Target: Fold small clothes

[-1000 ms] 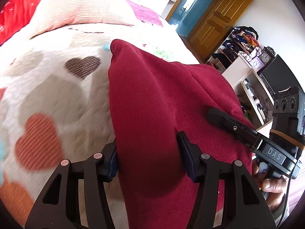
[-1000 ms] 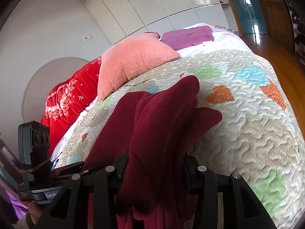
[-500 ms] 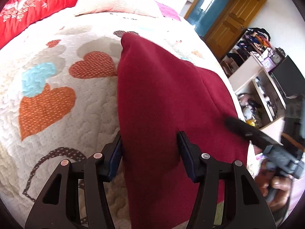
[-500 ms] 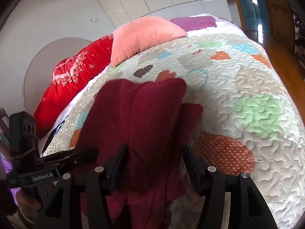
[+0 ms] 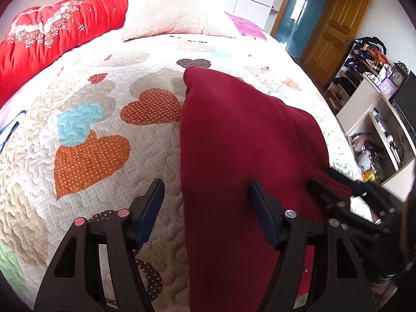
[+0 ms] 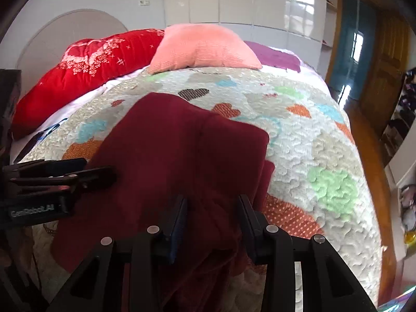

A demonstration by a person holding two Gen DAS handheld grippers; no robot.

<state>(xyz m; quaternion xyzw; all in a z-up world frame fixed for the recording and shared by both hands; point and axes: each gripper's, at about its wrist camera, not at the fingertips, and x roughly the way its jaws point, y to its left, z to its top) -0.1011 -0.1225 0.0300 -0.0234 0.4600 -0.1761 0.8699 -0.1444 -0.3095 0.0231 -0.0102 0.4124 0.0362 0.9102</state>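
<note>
A dark red garment [image 5: 241, 140] lies folded lengthwise on the heart-patterned quilt [image 5: 91, 156]; it also shows in the right wrist view [image 6: 182, 143]. My left gripper [image 5: 205, 208] is open, its left finger over the quilt and its right finger over the garment's near end, with the garment's left edge running between them. My right gripper [image 6: 212, 215] stands with its jaws apart around a bunched fold at the garment's near right edge. Each gripper shows in the other's view: the right one [image 5: 338, 197] and the left one [image 6: 78, 174], both at the garment's near end.
A red bolster [image 5: 52, 33], a peach pillow [image 6: 202, 49] and a purple cloth [image 6: 278, 57] lie at the head of the bed. Shelves [image 5: 377, 119] with clutter and a wooden door [image 5: 335, 20] are to the right. The bed's edge is just below both grippers.
Both grippers lowered the garment onto the quilt and pulled back toward the bed's near edge. The left gripper's jaws have opened wider and let go of the cloth.
</note>
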